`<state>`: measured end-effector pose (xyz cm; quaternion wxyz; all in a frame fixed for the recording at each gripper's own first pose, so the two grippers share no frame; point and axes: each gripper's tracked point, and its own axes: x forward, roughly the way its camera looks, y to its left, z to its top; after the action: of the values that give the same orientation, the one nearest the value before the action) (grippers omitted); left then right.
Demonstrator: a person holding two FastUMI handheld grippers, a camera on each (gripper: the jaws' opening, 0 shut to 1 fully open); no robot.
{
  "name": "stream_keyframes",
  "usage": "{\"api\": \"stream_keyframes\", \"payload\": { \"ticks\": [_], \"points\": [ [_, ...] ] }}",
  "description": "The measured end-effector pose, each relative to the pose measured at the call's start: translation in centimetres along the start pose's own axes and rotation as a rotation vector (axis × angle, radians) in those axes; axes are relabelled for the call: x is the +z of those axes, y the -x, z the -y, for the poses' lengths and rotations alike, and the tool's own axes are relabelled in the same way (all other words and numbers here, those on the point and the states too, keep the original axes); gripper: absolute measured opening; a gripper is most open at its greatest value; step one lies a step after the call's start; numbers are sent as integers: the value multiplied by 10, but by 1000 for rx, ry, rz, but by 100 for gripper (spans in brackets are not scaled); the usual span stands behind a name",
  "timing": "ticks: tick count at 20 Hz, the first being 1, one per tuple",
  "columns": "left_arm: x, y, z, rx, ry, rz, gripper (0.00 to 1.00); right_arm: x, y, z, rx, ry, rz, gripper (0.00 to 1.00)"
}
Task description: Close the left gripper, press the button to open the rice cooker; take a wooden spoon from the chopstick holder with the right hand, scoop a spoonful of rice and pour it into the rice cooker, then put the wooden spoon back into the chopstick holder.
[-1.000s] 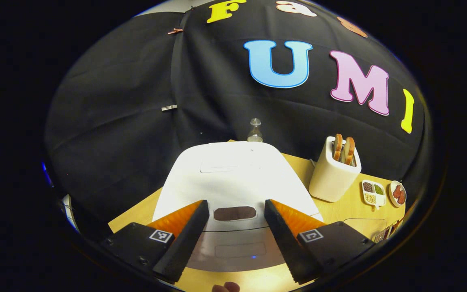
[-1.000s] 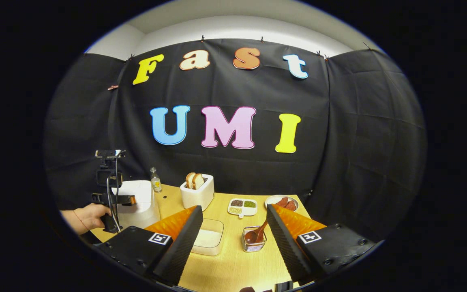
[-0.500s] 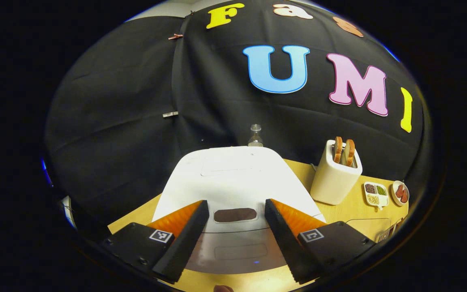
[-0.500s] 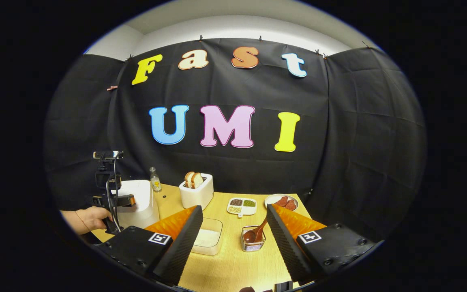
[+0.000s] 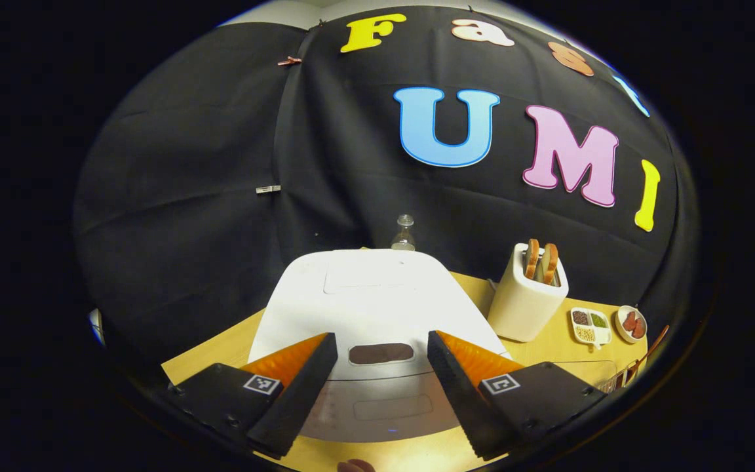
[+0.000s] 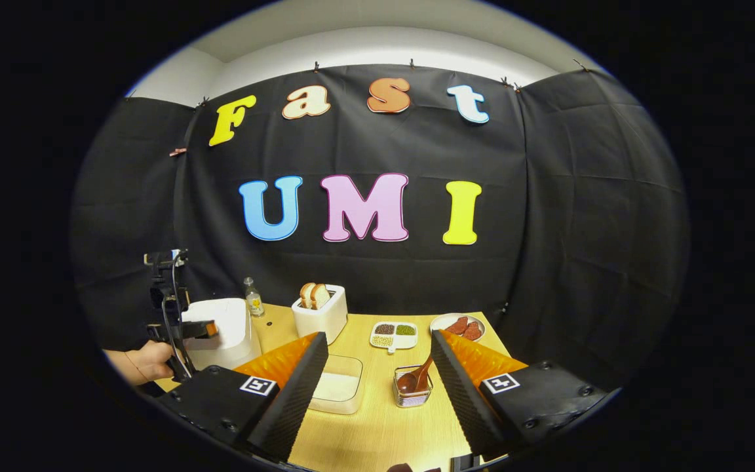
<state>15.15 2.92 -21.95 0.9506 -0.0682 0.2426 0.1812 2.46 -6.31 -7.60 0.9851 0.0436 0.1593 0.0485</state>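
The rice cooker [image 5: 377, 308] is seen lid-down at the bench's [image 6: 377, 426] left end, its dark button [image 5: 381, 353] straight ahead between the left gripper's [image 5: 381, 393] wide-spread fingers. Farther right, the wooden spoon [image 6: 417, 378] is stood in the chopstick holder [image 6: 412, 388], handle tilted right, ahead of the right gripper's [image 6: 377, 393] wide fingers, beside the rice box [image 6: 338, 390].

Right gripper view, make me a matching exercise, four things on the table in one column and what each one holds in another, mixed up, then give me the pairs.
Things:
1. toaster
2. chopstick holder
3. divided dish
4. clear container

Contents:
A. wooden spoon
B. white rice
C. bread slices
D. beans and grains in separate compartments

Pairs: 1-C, 2-A, 3-D, 4-B
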Motion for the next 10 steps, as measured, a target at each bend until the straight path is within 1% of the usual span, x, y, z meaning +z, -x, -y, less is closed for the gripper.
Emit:
{"api": "stream_keyframes", "payload": {
  "ticks": [3, 4, 6, 8, 10],
  "points": [
    [12, 10, -2, -18, -16, 36, 96, 2, 0, -4, 5, -3, 6, 98],
    [18, 16, 1, -34, -22, 45, 96, 4, -1, -6, 7, -3, 10, 98],
    [31, 31, 5, -73, -24, 70, 96, 6, -2, -9, 8, -2, 21, 98],
    [48, 50, 12, -127, -26, 118, 96, 11, -4, -14, 12, -1, 32, 98],
    [64, 71, 19, -178, -54, 167, 96, 16, -5, -20, 16, -1, 48, 98]
  ]
}}
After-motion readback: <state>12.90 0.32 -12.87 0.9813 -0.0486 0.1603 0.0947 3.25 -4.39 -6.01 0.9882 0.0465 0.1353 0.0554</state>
